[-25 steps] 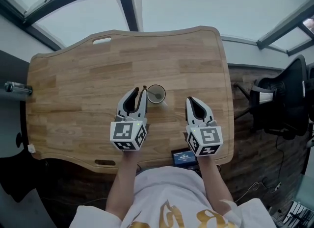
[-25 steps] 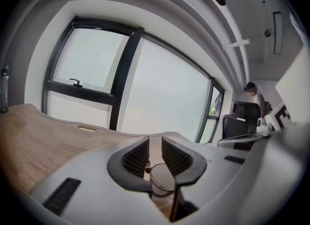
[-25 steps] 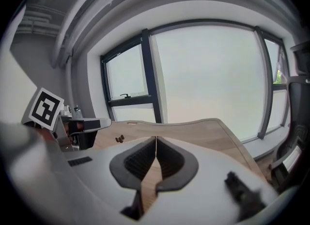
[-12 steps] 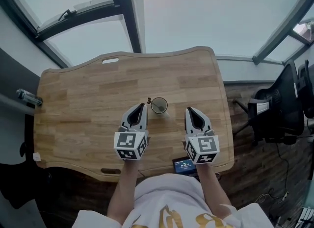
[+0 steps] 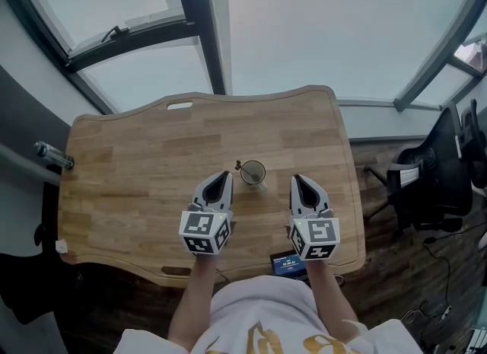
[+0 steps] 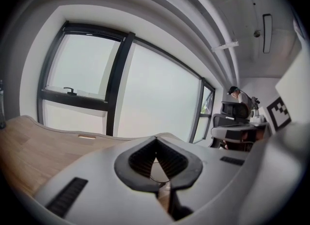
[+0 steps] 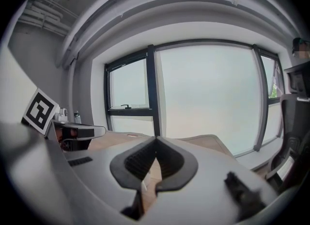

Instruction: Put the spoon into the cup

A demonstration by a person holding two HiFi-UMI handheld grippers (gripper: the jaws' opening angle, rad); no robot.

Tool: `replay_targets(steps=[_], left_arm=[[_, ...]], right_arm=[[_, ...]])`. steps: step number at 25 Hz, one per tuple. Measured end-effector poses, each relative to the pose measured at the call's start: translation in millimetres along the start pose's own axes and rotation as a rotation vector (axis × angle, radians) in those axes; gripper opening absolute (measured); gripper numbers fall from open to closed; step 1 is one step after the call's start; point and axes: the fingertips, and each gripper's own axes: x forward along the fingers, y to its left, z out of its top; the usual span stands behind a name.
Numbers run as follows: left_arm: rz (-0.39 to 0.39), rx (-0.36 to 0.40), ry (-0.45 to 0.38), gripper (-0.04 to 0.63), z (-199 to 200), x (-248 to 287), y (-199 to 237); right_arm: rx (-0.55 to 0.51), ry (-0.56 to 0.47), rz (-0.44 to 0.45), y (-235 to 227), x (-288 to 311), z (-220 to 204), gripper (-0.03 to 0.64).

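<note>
A small cup [image 5: 253,172] stands near the middle of the wooden table [image 5: 137,170]. The spoon [image 5: 239,167] sits in it, its dark handle end leaning over the left rim. My left gripper [image 5: 225,173] lies just left of the cup and a little nearer to me, jaws shut on nothing. My right gripper [image 5: 296,178] hovers to the cup's right, also shut and empty. In the left gripper view the left gripper [image 6: 156,140] has its tips together, and part of the cup [image 6: 159,171] shows through the gap below them. The right gripper [image 7: 156,140] looks the same in its own view.
A small device with a blue screen [image 5: 288,263] lies at the table's near edge between my arms. A black office chair [image 5: 441,185] stands right of the table. A bottle-like object [image 5: 53,156] sticks out at the left. Windows run behind the far edge.
The head view has pulled back, so table and cup look smaller. Both grippers have drawn slightly back from the cup, still shut. The spoon stays in the cup.
</note>
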Motion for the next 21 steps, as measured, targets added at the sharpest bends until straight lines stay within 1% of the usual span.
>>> replay_targets(steps=[7,10,12,21], left_arm=[[0.003,-0.005,-0.004,0.014,0.9,2.9,3.4],[-0.002,-0.049,-0.031,0.014,4.0,2.7,7.2],[0.0,-0.072,-0.034,0.014,2.9,3.8,10.3],[0.038,-0.065,0.016,0.014,-12.7,19.4,23.5]], right_arm=[[-0.001,0.012,0.007,-0.2,5.6,-3.4,0.031],[-0.003,0.013,0.011,-0.4,9.0,-2.6,0.031],[-0.004,0.015,0.013,-1.0,10.9,-3.7,0.031],[-0.002,0.036,0.018,-7.9,25.4,-10.9,0.031]])
